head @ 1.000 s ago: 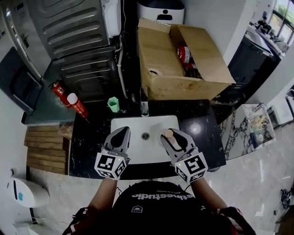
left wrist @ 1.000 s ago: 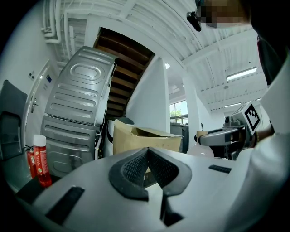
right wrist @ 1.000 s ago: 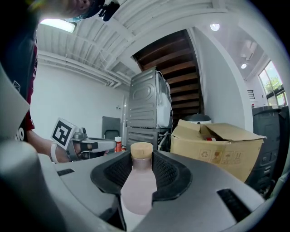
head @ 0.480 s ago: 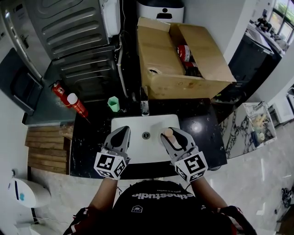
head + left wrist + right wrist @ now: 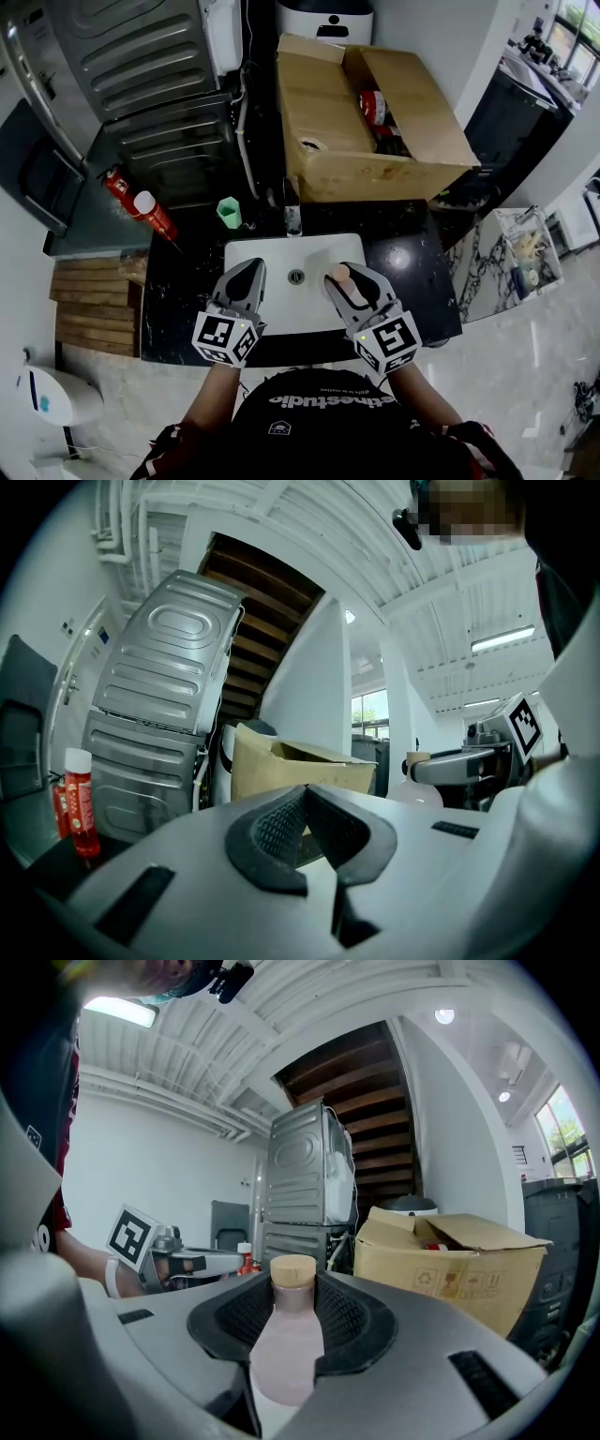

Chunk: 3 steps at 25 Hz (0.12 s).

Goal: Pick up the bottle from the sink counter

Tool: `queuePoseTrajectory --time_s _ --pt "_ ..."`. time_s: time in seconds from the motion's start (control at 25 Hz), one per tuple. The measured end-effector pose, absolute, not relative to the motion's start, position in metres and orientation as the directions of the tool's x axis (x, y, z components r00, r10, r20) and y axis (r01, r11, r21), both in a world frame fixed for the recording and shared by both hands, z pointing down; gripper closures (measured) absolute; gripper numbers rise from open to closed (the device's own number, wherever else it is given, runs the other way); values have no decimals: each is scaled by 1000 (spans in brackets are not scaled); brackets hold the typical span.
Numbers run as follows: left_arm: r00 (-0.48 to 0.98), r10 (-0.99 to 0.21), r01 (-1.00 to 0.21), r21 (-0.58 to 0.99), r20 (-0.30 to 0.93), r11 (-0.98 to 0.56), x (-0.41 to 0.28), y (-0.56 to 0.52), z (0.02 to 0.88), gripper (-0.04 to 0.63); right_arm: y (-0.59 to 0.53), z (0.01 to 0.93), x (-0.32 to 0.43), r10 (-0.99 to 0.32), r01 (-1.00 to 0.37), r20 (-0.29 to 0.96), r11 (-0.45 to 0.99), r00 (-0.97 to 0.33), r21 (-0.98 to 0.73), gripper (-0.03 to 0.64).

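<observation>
The right gripper's (image 5: 287, 1305) jaws are gripping the pale pink bottle (image 5: 285, 1354), standing partly open around its body, at the sink's (image 5: 281, 258) right edge. The left gripper's (image 5: 305, 825) jaws are touching each other, holding nothing, by the sink's left edge. A cardboard box (image 5: 375, 173) is sitting at the counter's (image 5: 414, 258) rear edge.

Box (image 5: 375, 171) behind the sink (image 5: 300, 305), cup (image 5: 230, 213) at its back left; bottle (image 5: 341, 273) over the sink's right side

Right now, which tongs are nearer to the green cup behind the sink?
Left. The left tongs are over the left of the sink, the green cup just beyond them; the right tongs, holding the bottle, are farther right.
</observation>
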State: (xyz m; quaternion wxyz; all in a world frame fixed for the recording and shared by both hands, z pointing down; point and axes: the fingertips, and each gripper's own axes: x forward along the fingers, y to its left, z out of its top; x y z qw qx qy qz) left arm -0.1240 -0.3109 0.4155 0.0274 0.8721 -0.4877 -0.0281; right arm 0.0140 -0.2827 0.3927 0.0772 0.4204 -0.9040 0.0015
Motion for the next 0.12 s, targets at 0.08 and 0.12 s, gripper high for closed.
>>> queuePoseTrajectory --time_s 0.08,0.12 --pt "525 -851 -848 77 -20 -525 -122 -311 417 581 -283 394 15 -762 -763 142 644 -632 59 449" --pt "527 -850 -847 77 -18 -526 -121 -311 418 581 -283 395 15 -762 -764 143 643 -631 57 449"
